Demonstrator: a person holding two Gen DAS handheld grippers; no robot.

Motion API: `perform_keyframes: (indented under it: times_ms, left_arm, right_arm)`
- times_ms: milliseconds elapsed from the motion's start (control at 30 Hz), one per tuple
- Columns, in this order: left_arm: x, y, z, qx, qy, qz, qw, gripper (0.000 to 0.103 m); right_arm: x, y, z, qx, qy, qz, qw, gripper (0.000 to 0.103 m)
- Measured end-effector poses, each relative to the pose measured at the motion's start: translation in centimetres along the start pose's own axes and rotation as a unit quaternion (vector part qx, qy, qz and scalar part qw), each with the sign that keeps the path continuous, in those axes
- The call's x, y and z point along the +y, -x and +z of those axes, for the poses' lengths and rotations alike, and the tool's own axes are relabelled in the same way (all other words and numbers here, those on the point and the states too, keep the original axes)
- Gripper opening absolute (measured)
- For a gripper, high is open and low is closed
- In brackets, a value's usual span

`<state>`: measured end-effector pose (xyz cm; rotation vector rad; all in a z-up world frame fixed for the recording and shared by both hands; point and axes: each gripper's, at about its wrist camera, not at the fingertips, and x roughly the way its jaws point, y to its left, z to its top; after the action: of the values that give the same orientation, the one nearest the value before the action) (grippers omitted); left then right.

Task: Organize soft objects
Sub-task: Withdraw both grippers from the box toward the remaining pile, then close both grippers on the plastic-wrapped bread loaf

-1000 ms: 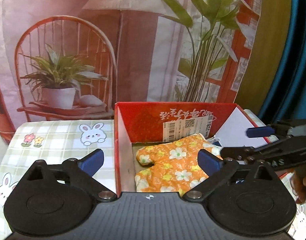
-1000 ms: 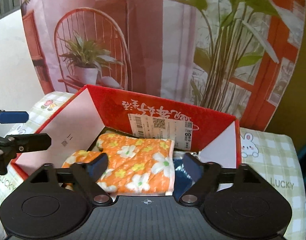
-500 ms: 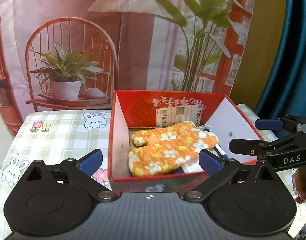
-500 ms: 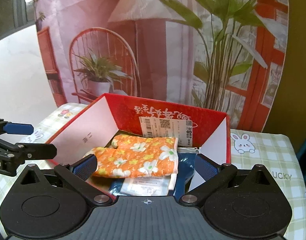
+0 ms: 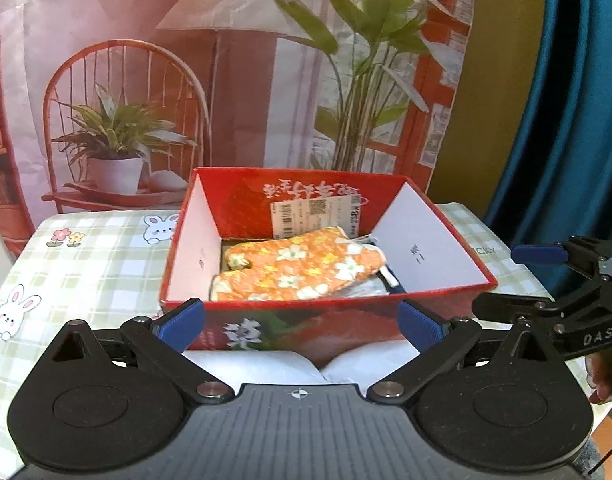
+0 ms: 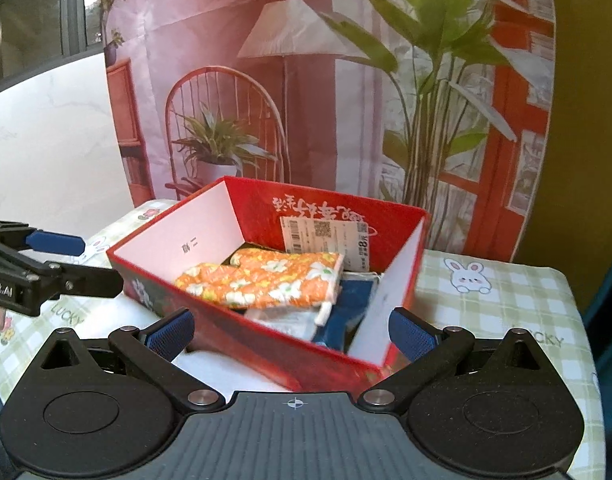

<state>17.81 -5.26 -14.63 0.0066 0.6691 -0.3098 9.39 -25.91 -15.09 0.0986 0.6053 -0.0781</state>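
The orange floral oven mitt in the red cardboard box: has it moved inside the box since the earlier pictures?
No. The orange floral oven mitt lies where it did, just below the white barcode label on the red cardboard box; only the cameras drew back.

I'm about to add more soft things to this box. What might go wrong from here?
The orange floral oven mitt lies loosely on other items in the red box, so more could pile up unevenly. White cloth sits hard against the box front, under the open left gripper; a reach could nudge the box.
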Motion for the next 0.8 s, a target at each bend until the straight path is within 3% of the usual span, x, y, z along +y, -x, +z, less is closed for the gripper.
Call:
perform_keyframes:
  times_ms: [267, 600, 800]
  left_arm:
    - [-1.5, -0.7, -1.8, 0.017, 0.006, -0.032, 0.9993, 0.103]
    - [-3.3, -2.3, -3.5, 0.05, 0.005, -0.069, 0.9964, 0.103]
    - [-5.3, -3.1, -4.2, 0.064, -0.011, -0.117, 0.991, 0.099]
  right_arm:
    - [-0.7, 2.4, -2.6, 0.014, 0.029, 0.003, 0.999, 0.102]
    - [-2.1, 2.8, -6.9, 0.068, 0.047, -0.001, 0.997, 0.102]
    - [-2.8, 2.7, -9.6, 0.102, 0.038, 0.003, 0.994, 0.102]
